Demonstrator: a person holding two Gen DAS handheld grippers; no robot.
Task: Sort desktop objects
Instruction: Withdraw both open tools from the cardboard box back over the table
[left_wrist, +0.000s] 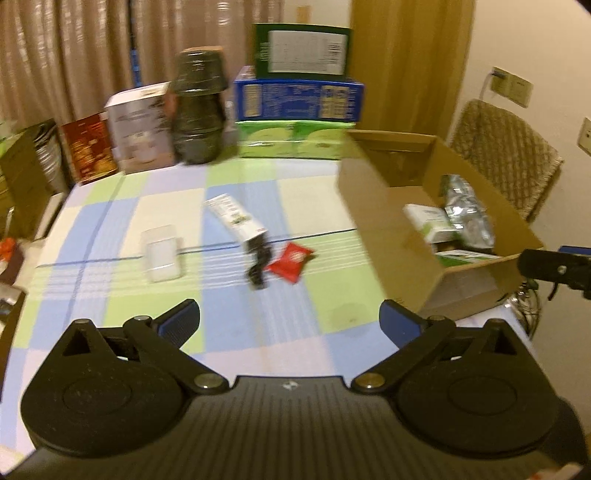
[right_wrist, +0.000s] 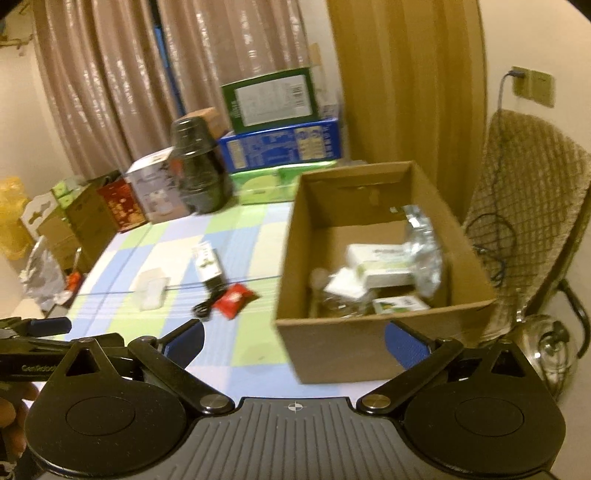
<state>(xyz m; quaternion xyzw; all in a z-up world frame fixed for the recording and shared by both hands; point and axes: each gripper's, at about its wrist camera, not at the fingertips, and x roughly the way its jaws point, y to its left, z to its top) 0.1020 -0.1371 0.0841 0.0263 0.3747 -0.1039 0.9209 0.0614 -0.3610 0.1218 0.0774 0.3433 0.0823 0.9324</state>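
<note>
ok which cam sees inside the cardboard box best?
Right wrist: it looks down into the cardboard box, showing the floor, white cartons and silver pouch. Left wrist sees the box obliquely; the near wall hides most contents.

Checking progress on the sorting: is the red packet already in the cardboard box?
No, the red packet lies on the checked tablecloth, left of the cardboard box.

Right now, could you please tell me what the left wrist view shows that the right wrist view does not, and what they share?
Only the left wrist view shows the right gripper at its right edge.

Only the right wrist view shows the steel kettle beside the chair, and a clear bottle inside the cardboard box.

Both show the white case, the red packet, the black cable and the silver pouch in the box.
</note>
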